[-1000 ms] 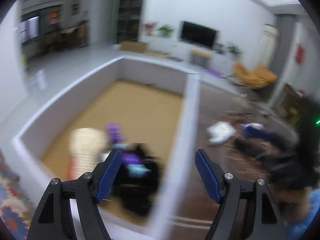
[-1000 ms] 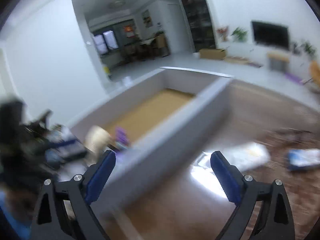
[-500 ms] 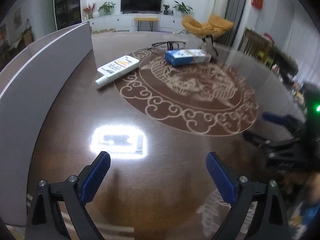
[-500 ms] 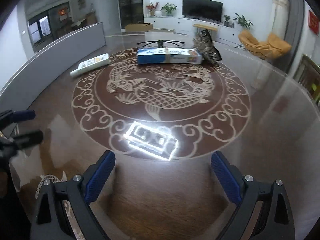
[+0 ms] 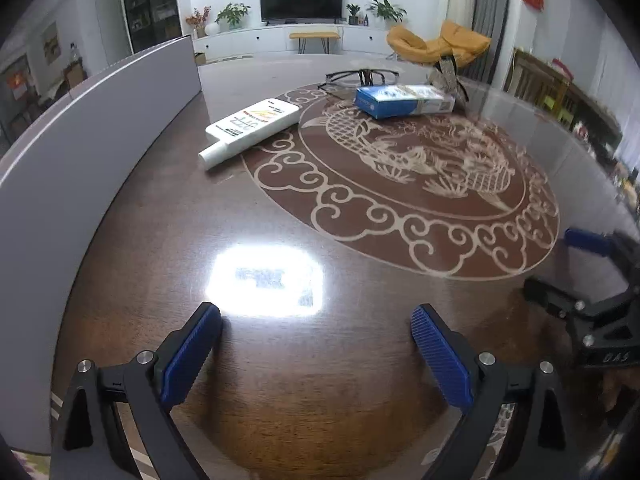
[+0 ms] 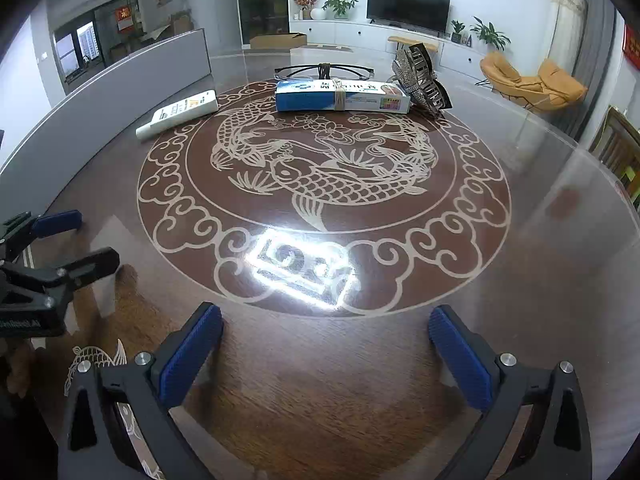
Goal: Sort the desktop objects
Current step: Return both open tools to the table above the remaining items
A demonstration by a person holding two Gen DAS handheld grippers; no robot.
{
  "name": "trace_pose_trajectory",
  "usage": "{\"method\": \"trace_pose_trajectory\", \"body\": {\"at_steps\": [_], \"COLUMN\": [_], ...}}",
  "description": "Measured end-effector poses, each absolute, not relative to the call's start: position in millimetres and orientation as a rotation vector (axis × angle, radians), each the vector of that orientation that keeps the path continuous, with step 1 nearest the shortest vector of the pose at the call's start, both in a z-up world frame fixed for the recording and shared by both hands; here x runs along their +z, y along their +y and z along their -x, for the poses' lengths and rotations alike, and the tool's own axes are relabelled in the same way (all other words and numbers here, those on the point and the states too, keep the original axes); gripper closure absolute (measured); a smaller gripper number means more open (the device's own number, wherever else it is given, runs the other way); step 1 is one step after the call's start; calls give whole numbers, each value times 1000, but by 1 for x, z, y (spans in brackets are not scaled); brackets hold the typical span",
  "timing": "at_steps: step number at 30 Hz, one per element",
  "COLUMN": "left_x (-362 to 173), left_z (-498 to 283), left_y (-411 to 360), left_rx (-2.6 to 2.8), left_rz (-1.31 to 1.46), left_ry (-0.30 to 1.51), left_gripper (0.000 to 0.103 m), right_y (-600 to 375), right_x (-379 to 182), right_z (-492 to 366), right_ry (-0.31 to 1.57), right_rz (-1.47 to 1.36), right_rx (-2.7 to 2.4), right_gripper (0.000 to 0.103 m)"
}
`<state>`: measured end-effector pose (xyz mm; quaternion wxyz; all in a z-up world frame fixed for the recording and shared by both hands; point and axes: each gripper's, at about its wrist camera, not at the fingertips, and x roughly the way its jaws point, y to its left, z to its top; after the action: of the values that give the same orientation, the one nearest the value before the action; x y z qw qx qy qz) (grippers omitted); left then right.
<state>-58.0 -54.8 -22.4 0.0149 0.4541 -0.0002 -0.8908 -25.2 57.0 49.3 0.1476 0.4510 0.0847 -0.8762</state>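
On the far side of the dark round table [image 5: 320,380] lie a white tube [image 5: 252,128] [image 6: 178,114], a blue and white carton [image 5: 404,100] [image 6: 342,96], black-rimmed glasses [image 5: 360,76] [image 6: 324,70] and a sparkly hair claw [image 5: 446,78] [image 6: 420,78]. My left gripper [image 5: 316,316] hovers open over the near table with nothing between its blue pads. My right gripper [image 6: 324,312] is beside it, its jaws opening and empty. Each shows in the other's view: the right gripper [image 5: 554,262] at the right edge, the left gripper [image 6: 96,238] at the left edge.
A grey box wall [image 5: 80,140] [image 6: 120,80] curves along the table's left side. A bright lamp reflection [image 5: 264,284] glares on the glossy top near the grippers. Beyond the table are a yellow chair [image 5: 436,46] and a TV cabinet.
Both grippers swung away from the grey box and down over the near table a second ago, then held nearly still. Their jaws stand wider than before.
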Motion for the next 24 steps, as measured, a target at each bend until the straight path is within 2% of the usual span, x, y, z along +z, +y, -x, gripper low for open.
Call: {"method": "trace_pose_trajectory", "body": {"at_steps": [2,14,17,21,24], "left_x": [-24,-24,-23,-11,-5], "left_z": [59,60,71,117,155], "left_y": [-56,-56,-61,-77,-90], "left_rx": [-2767,-2780,-2812,-2769,-2846], "left_rz": [-1420,-1431,-1507,-1421,-1467], "left_ry": [11,-1,-62,-365,-384], "left_gripper": [0,0,0,0,0], "right_y": [57,57,57,57,57], "right_x": [49,49,49,49,49], "right_z": [25,25,25,25,25], "right_ry": [243,243,243,243,243], "right_rz": [-1298,-1298,-1298,-1298,-1298], "right_rx": [-2521,-2521,-2522,-2522,-2522], "right_gripper": [0,0,0,0,0]}}
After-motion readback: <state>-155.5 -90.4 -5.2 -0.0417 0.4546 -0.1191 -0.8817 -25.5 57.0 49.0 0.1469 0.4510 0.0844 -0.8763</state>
